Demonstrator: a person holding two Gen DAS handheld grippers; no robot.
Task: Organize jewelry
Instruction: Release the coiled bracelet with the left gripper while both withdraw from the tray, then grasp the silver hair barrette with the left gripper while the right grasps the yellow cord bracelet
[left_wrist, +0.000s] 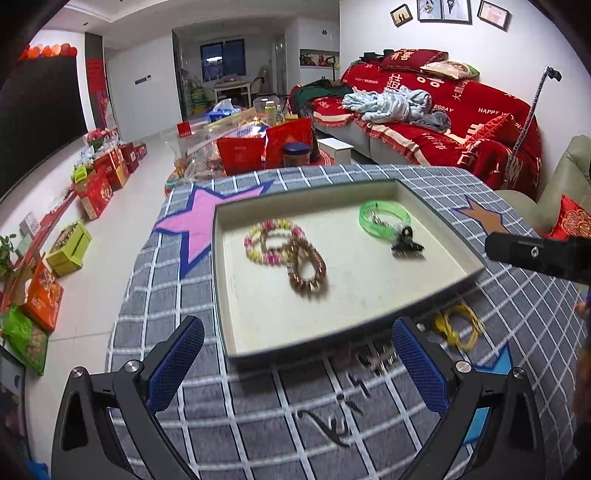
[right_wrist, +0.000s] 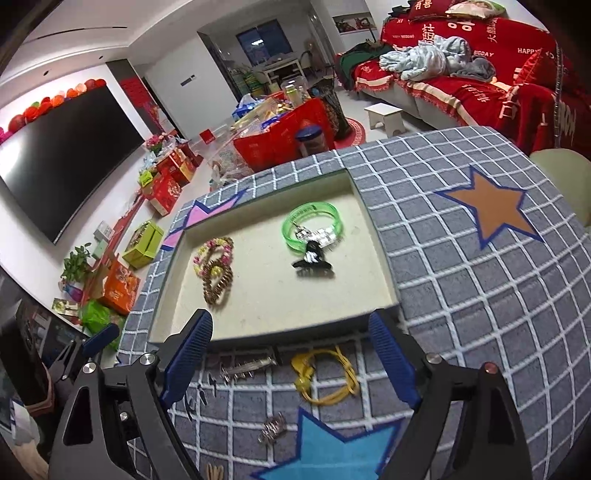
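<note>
A shallow beige tray (left_wrist: 258, 332) (right_wrist: 373, 229) lies on a grey checked cloth. In it lie a pink-and-yellow bead bracelet (left_wrist: 271, 240) (right_wrist: 214, 249), a brown bead bracelet (left_wrist: 308, 271) (right_wrist: 218, 286), a green bangle (left_wrist: 384, 218) (right_wrist: 312, 225) and a black hair clip (left_wrist: 406, 242) (right_wrist: 314, 262). In front of the tray lie a yellow cord (left_wrist: 458, 325) (right_wrist: 325, 376), a silver hair comb (right_wrist: 247, 367) and a small silver clip (right_wrist: 273, 428). My left gripper (left_wrist: 299, 365) is open and empty before the tray. My right gripper (right_wrist: 291, 362) is open and empty above the yellow cord.
The cloth (right_wrist: 461, 295) has pink, orange and blue stars. A red-covered sofa (left_wrist: 443, 110) stands at the right. Gift boxes (left_wrist: 99, 184) line the floor under a television (right_wrist: 62, 166) at the left. A cluttered low table (left_wrist: 243, 140) stands beyond.
</note>
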